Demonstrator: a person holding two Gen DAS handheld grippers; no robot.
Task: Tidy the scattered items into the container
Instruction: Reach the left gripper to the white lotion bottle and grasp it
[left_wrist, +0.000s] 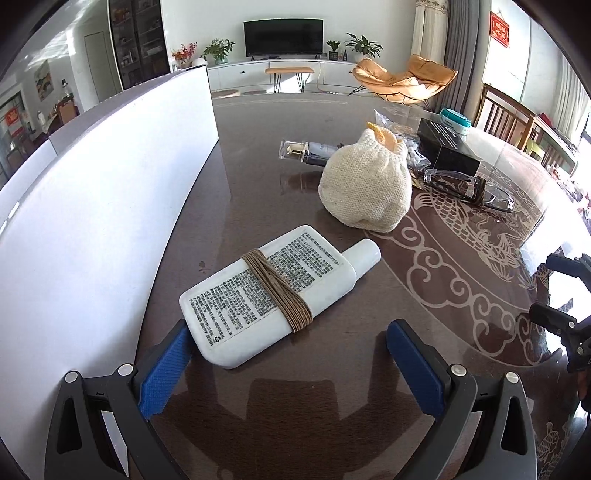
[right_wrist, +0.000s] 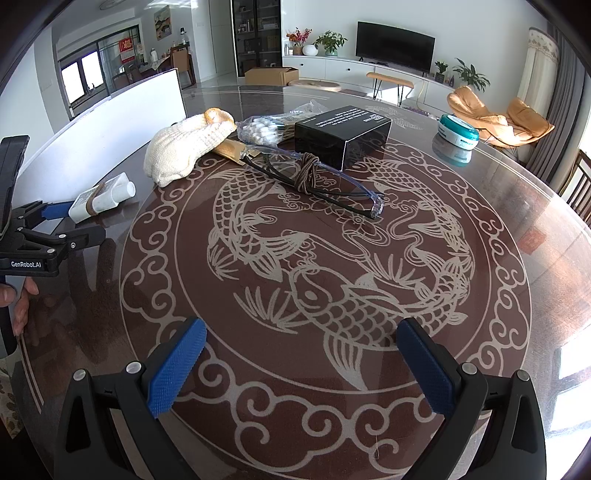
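A flat white bottle (left_wrist: 266, 295) wrapped in brown twine lies on the dark table. My left gripper (left_wrist: 290, 328) is open around its base, and the left pad (left_wrist: 166, 365) touches the bottle's corner. The white container's wall (left_wrist: 110, 184) rises just to the left. In the right wrist view my right gripper (right_wrist: 303, 328) stands open over the fish pattern with nothing between its fingers. That view also shows the white bottle (right_wrist: 103, 197), the left gripper (right_wrist: 79, 221) and the container (right_wrist: 129, 107) at the left.
Further back lie a cream knitted glove bundle (left_wrist: 365, 184), a small pump bottle (left_wrist: 306, 151), glasses (right_wrist: 317, 173) tied with twine, a black box (right_wrist: 343, 129), a bag of cotton swabs (right_wrist: 262, 129) and a teal tin (right_wrist: 458, 131). A hand (right_wrist: 22, 299) holds the left gripper.
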